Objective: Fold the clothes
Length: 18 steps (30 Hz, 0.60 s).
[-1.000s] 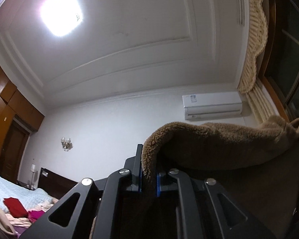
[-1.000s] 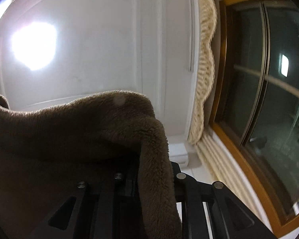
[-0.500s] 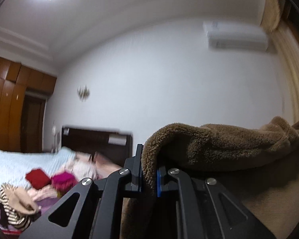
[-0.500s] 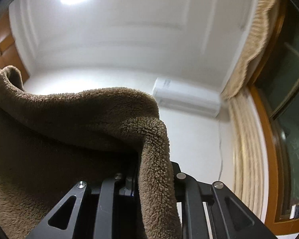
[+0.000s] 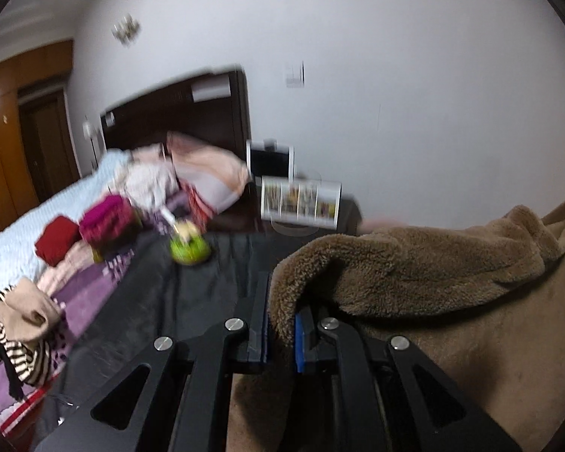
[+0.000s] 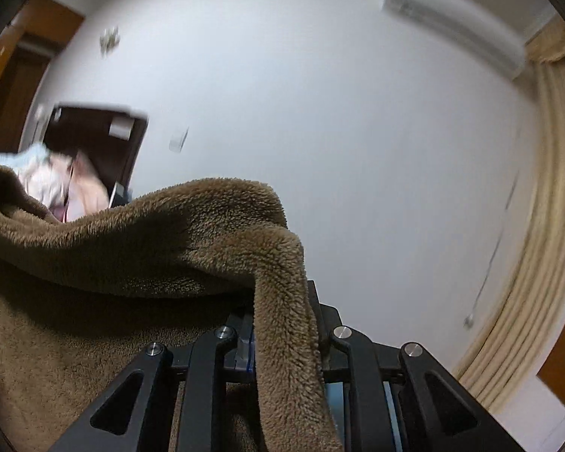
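A brown fleece garment (image 5: 425, 271) hangs in the air between my two grippers. My left gripper (image 5: 280, 324) is shut on one edge of it; the fabric folds over the blue-padded fingers and stretches off to the right. In the right wrist view the same brown fleece garment (image 6: 139, 241) drapes to the left, and my right gripper (image 6: 282, 324) is shut on its other edge, which runs down between the fingers. Below the left gripper lies a dark grey cloth (image 5: 177, 293) spread on the bed.
On the bed lie a red folded garment (image 5: 56, 239), a magenta pile (image 5: 107, 220), a striped garment (image 5: 22, 320), pink bedding (image 5: 211, 171) and a green object (image 5: 190, 250). A dark headboard (image 5: 177, 113), a nightstand with a photo panel (image 5: 301, 205), curtains (image 6: 527, 263) and an air conditioner (image 6: 452, 19) are around.
Both grippers have tilted down from the ceiling toward the bed and wall, still holding the fleece. The bed and its clothes have come into the left view.
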Available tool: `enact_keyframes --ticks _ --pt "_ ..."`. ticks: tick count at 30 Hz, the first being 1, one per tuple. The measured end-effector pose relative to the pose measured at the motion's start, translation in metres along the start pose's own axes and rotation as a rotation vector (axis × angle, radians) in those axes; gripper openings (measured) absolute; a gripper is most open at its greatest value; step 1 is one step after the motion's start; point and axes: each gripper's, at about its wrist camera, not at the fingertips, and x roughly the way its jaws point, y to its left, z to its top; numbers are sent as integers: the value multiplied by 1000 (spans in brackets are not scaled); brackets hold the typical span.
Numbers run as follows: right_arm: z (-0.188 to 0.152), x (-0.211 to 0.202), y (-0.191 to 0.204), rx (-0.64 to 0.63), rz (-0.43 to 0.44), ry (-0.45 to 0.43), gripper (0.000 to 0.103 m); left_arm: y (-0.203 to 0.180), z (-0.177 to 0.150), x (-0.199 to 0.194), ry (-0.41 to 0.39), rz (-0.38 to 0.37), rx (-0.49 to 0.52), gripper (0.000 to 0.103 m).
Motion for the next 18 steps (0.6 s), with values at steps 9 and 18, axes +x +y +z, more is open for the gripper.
enact_keyframes --ticks 9,18 --pt "-49 96 10 -28 136 269 18 -20 -28 100 233 21 55 13" --pt "-66 131 11 39 193 390 76 -23 -46 133 356 75 69 51"
